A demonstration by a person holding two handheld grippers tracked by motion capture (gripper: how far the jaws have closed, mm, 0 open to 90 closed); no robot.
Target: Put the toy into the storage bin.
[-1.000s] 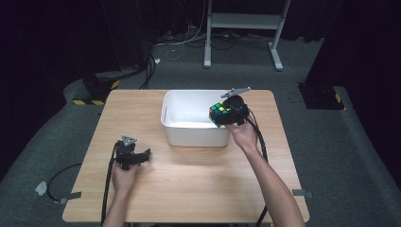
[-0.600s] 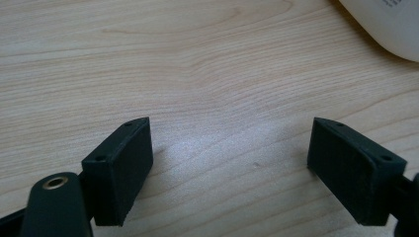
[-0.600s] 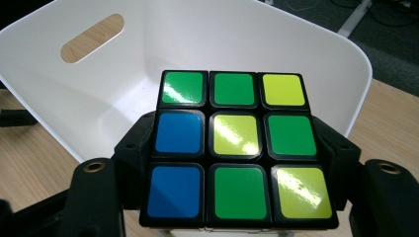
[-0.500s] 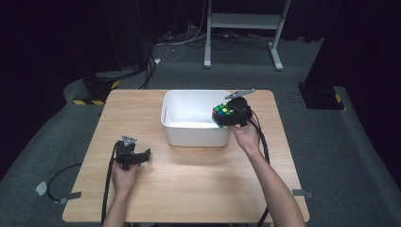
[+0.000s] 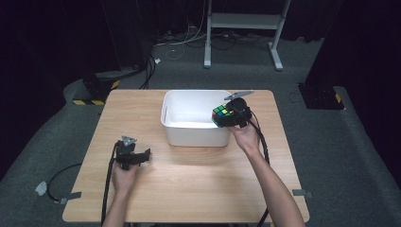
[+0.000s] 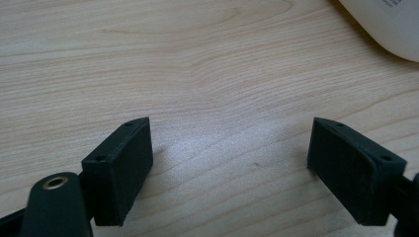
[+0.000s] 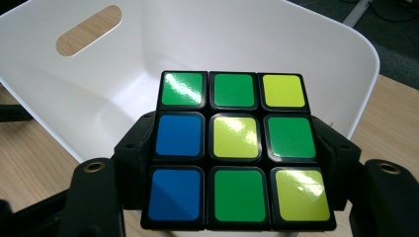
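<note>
A wooden table (image 5: 189,189) carries a white bin (image 5: 189,132) near its far edge. In the high view, the right gripper (image 5: 226,117) hangs over the bin's right rim, at about 3 o'clock from the bin's middle, with its jaws pinching a cube (image 5: 222,115) from both sides. The right gripper view shows the cube (image 7: 237,148) clamped between the two black jaws, its facing side a mix of green, yellow and blue squares, and the bin's hollow (image 7: 123,84) open beyond it, a slot handle cut in the far wall. The cube sits squarely between the jaws and above the bin's inside, clear of its floor.

Compared with a second ago, the right gripper and cube have shifted only slightly along the rim; the left hand has not moved.

The left gripper (image 5: 142,156) rests low on the table at about 8 o'clock from the bin, well apart from the cube. In the left gripper view its jaws (image 6: 232,163) are spread wide with only bare wood between them, and a corner of the bin (image 6: 390,24) shows at 1 o'clock.
</note>
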